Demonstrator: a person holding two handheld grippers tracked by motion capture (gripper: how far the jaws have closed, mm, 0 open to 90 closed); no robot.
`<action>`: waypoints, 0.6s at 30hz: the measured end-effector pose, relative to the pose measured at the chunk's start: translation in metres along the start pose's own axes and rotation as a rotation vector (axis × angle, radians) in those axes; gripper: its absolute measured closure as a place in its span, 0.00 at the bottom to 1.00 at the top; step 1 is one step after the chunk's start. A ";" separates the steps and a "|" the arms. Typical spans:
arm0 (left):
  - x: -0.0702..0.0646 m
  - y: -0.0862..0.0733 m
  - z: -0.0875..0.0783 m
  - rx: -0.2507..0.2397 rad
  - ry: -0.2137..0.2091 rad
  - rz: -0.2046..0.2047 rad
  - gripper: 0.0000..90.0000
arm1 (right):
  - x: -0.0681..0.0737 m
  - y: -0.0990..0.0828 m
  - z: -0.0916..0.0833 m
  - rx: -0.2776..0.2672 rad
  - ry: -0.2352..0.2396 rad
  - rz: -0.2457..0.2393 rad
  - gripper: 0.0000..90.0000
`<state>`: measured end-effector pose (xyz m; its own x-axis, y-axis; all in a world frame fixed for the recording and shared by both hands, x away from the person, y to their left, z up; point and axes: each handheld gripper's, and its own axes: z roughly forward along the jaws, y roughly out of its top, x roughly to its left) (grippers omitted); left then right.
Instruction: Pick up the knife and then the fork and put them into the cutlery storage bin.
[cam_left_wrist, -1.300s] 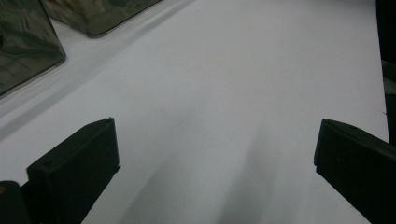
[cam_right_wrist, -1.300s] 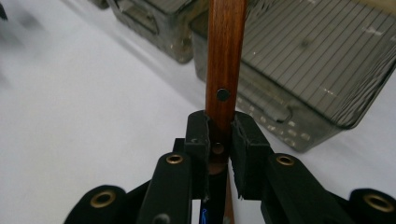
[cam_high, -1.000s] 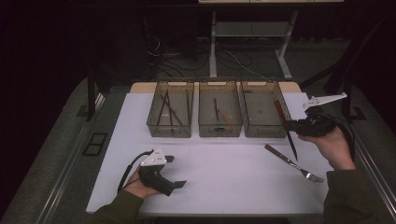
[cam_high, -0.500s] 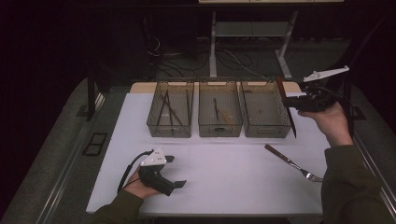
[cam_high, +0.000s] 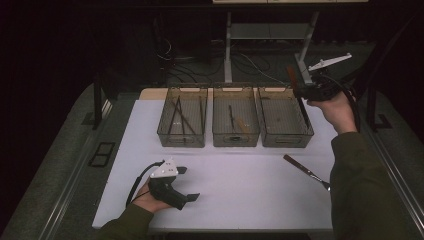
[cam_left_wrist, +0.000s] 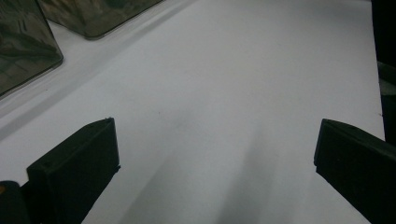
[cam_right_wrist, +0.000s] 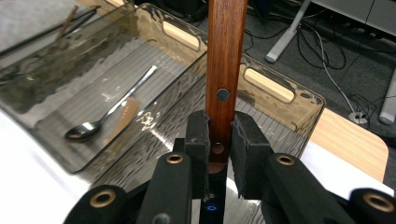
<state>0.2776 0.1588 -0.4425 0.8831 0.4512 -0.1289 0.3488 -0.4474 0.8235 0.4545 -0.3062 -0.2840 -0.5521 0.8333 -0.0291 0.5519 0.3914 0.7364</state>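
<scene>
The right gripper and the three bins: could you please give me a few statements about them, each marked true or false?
1. The right gripper is shut on a wooden-handled utensil. True.
2. It holds the utensil over the left bin. False: it is over the right bin.
3. The left gripper is open with nothing between its jaws. True.
4. The middle bin has nothing in it. False: a spoon lies in it.
5. Another wooden-handled utensil lies on the white mat. True.
</scene>
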 end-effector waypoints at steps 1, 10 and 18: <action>0.000 0.000 0.000 -0.001 -0.001 -0.001 0.00 | -0.002 -0.001 0.004 -0.003 0.009 0.004 0.86; 0.000 0.000 0.000 -0.004 -0.003 -0.004 0.00 | -0.007 -0.011 0.031 0.017 0.022 0.047 0.86; -0.001 0.000 0.001 -0.007 -0.003 -0.007 0.00 | -0.015 -0.034 0.046 0.054 0.024 0.095 0.86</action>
<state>0.2773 0.1579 -0.4430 0.8813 0.4524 -0.1363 0.3532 -0.4391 0.8261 0.4727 -0.3145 -0.3395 -0.5103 0.8582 0.0555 0.6351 0.3325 0.6972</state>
